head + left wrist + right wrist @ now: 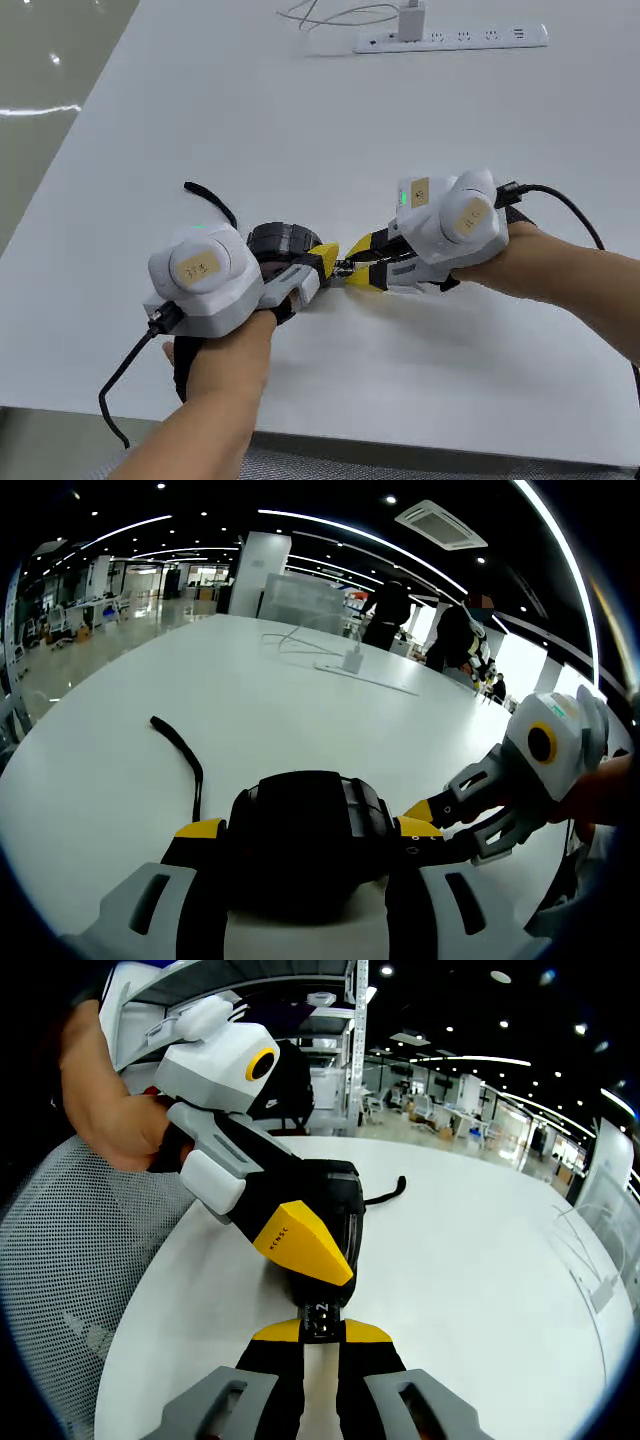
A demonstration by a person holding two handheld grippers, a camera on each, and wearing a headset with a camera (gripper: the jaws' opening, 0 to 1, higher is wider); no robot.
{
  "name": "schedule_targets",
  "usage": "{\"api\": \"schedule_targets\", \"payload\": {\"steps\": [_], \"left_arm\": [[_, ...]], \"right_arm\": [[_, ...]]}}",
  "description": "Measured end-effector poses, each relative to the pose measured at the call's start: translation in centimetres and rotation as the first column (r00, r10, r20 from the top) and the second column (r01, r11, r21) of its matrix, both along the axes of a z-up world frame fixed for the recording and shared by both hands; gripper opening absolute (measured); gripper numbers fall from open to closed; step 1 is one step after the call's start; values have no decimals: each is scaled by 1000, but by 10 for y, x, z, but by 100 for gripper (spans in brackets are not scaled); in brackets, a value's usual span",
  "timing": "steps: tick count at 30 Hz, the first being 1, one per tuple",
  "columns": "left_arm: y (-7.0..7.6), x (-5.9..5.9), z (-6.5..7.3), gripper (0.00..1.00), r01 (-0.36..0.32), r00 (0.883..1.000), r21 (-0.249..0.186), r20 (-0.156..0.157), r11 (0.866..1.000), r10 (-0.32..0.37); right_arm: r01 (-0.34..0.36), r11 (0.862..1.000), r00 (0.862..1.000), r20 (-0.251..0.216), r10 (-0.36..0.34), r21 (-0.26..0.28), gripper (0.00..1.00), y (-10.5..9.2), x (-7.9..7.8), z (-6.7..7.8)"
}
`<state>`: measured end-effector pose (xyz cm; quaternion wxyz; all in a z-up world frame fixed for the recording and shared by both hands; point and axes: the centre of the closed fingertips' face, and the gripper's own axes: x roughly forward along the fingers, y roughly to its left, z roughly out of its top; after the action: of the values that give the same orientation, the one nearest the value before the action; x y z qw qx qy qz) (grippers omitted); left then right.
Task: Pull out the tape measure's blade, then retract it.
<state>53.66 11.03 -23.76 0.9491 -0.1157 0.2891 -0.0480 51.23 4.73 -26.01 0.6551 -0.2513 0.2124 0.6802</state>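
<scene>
The black tape measure (283, 240) rests on the white table (300, 130), and my left gripper (300, 256) is shut on its case. In the left gripper view the case (300, 820) sits between the yellow-tipped jaws. My right gripper (352, 266) meets it from the right, shut on the blade's metal end hook (317, 1316). The hook lies just outside the case mouth, so hardly any blade shows. The case's black wrist strap (180, 748) trails across the table beyond the case.
A white power strip (450, 38) with a plugged-in charger and cable lies at the table's far edge. The near table edge (300, 425) runs under the person's forearms. A mesh chair seat (70, 1290) is beside the table. Several people (455, 630) stand in the distance.
</scene>
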Motion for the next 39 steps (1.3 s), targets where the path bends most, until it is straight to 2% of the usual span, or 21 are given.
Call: {"api": "schedule_targets", "payload": {"steps": [18, 39], "left_arm": [[0, 0, 0, 59, -5, 1000, -4, 3, 1000, 5], [-1, 0, 1, 59, -6, 1000, 1, 4, 1000, 6]], "right_arm": [[-4, 1000, 1000, -1, 4, 9, 7, 10, 0, 0], [9, 1000, 1000, -13, -9, 10, 10, 11, 1, -1]]}}
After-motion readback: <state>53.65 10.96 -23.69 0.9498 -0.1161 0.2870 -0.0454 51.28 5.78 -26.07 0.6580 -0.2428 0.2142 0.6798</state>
